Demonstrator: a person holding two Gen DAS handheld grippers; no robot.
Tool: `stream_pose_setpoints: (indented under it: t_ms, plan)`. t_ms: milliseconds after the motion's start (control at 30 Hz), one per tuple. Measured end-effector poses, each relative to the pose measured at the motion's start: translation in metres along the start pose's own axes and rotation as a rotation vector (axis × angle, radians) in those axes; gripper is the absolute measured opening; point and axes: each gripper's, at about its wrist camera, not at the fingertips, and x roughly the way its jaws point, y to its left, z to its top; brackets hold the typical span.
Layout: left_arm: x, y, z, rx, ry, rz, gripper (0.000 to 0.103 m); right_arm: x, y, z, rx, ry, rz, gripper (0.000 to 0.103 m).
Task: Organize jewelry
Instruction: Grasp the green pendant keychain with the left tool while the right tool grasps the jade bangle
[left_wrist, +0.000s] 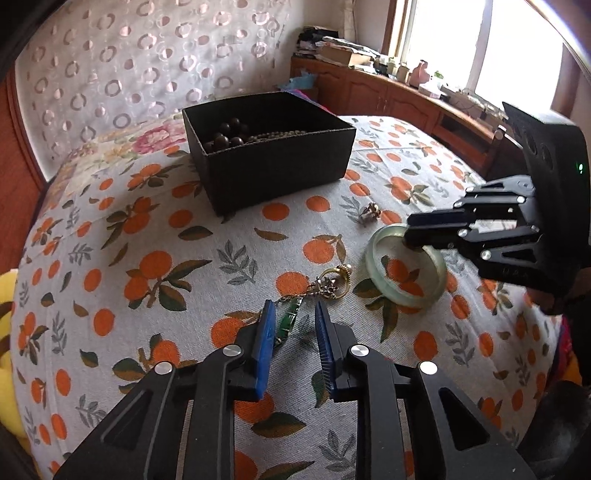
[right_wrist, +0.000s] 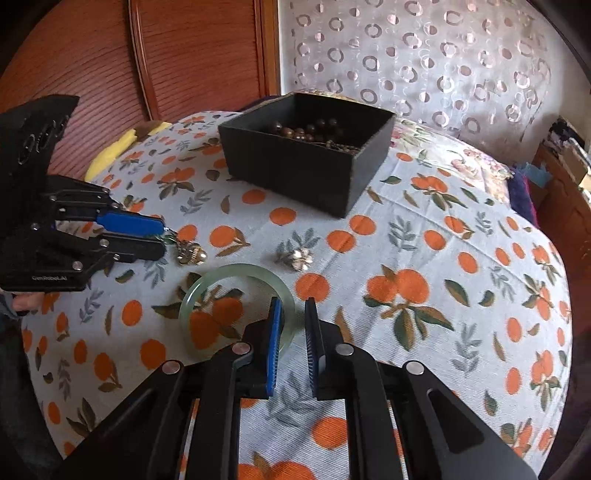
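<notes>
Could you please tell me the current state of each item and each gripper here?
Black box: open, no lid, beads inside.
Dark beads: lying in the box.
Jade bangle: flat on the bedspread, rim between the open right gripper jaws.
Gold pendant with green charm: on the bedspread, charm between the open left gripper jaws.
Small flower brooch: loose on the bedspread, untouched.

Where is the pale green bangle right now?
The pale green bangle lies flat on the orange-print bedspread, its rim between the open jaws of the right gripper, with the gold ring charm beyond it to the left and the black box further back.
</notes>
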Motion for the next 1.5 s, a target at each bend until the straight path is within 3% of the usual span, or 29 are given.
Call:
stream_pose_setpoints:
  t_ms: [67,133,367,800,967,1067,1500]
  plan:
    - [0.000,-0.002,-0.001,0.013,0.006,0.017,0.017,0.000,-0.002,0.000,0.008,0.001,0.004,0.013]
    - [-0.001,-0.001,-0.002,0.010,0.006,0.034,0.006,0.000,-0.003,0.000,0.007,-0.002,0.006,0.013]
    - [-0.010,0.013,-0.007,-0.049,-0.018,0.036,0.006,0.003,-0.007,0.002,0.044,-0.019,0.033,0.016]
    - [-0.052,0.025,0.021,-0.110,-0.170,0.049,0.006,0.004,-0.004,0.002,0.040,-0.029,0.016,0.017]
    - [-0.054,0.029,0.029,-0.114,-0.188,0.061,0.006,0.003,-0.004,0.002,0.035,-0.033,0.018,0.016]
    - [-0.054,0.031,0.033,-0.118,-0.197,0.066,0.006,-0.001,-0.005,0.000,0.027,-0.035,0.028,0.009]
    - [-0.046,0.037,0.052,-0.142,-0.223,0.106,0.006,-0.037,-0.028,0.017,0.056,-0.149,-0.038,0.008]
